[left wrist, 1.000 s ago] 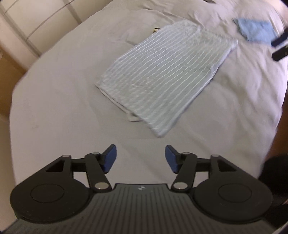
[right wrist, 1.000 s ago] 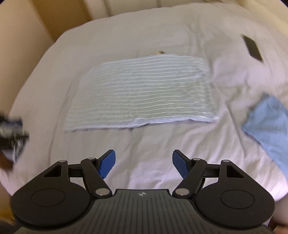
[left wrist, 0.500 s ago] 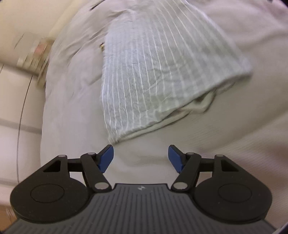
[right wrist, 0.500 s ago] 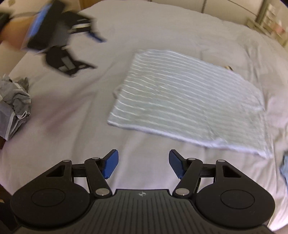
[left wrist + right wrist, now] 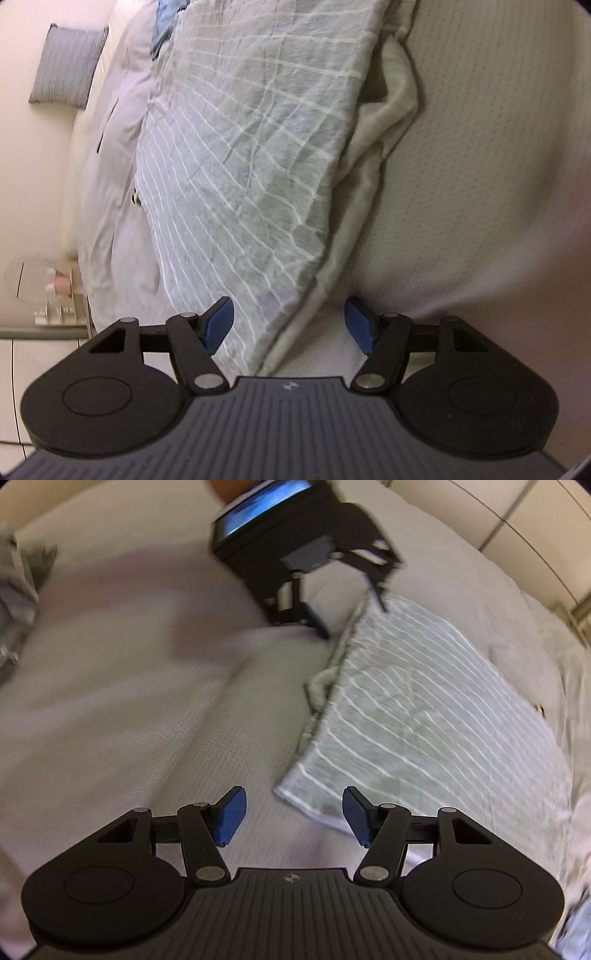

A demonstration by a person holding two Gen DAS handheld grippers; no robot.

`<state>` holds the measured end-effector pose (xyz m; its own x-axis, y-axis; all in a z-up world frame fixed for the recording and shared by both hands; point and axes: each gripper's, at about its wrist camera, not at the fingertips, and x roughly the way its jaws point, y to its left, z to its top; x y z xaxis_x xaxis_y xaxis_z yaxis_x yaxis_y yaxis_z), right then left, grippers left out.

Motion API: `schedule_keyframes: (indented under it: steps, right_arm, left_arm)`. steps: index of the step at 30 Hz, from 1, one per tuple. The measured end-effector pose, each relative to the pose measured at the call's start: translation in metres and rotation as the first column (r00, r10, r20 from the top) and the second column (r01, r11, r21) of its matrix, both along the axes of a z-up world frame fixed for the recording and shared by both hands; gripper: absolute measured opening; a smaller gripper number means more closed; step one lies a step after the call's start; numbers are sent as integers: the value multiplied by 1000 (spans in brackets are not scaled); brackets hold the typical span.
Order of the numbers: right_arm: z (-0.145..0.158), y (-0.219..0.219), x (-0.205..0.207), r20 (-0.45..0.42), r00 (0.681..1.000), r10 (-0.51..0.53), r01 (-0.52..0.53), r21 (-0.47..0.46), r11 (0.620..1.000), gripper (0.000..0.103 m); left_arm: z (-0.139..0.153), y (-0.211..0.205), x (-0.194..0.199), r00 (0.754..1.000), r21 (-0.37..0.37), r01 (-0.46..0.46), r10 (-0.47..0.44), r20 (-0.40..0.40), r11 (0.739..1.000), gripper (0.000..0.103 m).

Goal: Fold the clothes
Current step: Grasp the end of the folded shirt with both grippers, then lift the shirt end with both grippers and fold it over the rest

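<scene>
Corners first: I judge the step in hand to be taking the near short edge of the striped garment [image 5: 424, 716] at both ends, so I can carry it over for another fold. It lies flat on the pale bedspread [image 5: 129, 701], already folded to a long panel, running from about 6 o'clock up to 1 o'clock in the right wrist view.

My right gripper [image 5: 293, 821] has the garment's lower corner just inside the gap. Its jaws are closing, but the blue pads [image 5: 231, 821] do not press cloth yet; the white hem sits near the pad at 3 o'clock, with bare bedspread under the other one. I should shift toward 3 o'clock so both pads straddle the hem.

My left gripper [image 5: 291, 330] is spread open, with the other corner of the same edge lying between the fingers and nothing pinched. From the right wrist view it hangs at 12 o'clock over that far corner [image 5: 325, 590], though blurred. An under layer [image 5: 391, 110] pokes out at 1 o'clock along this edge; I want every layer in the bite, or the fold will shear.

Best to go low, scoop under the stack without catching the bedspread, close both sides together and lift evenly.
</scene>
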<state>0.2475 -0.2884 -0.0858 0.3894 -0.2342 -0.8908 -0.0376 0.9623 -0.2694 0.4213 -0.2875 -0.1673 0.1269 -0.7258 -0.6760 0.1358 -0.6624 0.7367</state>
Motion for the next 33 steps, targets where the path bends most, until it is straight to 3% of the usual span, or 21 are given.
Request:
schedule_keyframes:
  steps: [6,7,9,11,12,14,16,18,22,33]
  right_arm:
    - [-18,2,10,-1,998,57,-57,-100,993,57]
    - [-18,0,11,2,998,56,-55,-107,993,57]
    - [-19,-4,13,6,999,52,-51,-116,992,53]
    - [-17,-8,15,6,999,50,-49,-110,993,44]
    - [-16,-10,15,6,999,48,-47,-107,993,33]
    - [-14,-14,17,7,999,45,-44,-100,994,20]
    - [-10,-20,17,8,999,31,-30,-77,997,10]
    - [-3,-28,16,10,1000,11,-10,-43,999,7]
    - [14,-41,15,31,999,-15,13,44,999,7]
    - [73,-25,-12,51,999,12,-19,128,992,7]
  left_arm:
    - [-1,-20,10,999,-23,33,-34,-7,999,61]
    - [-3,-22,11,999,-23,35,-35,-6,999,57]
    - [-5,-28,12,1000,-14,24,-24,6,1000,28]
    - [-5,-29,9,1000,-2,0,0,7,1000,15]
    - [-4,-31,9,1000,5,-11,11,-1,1000,10]
    - [-2,-32,8,1000,11,-28,28,-14,1000,6]
    - [5,-36,9,999,18,-44,45,-30,999,4]
    - [15,-36,10,997,23,-53,54,-49,998,4]
    - [33,-36,13,996,32,-53,55,-73,998,4]
    - [92,18,-9,993,70,-42,49,-103,997,3]
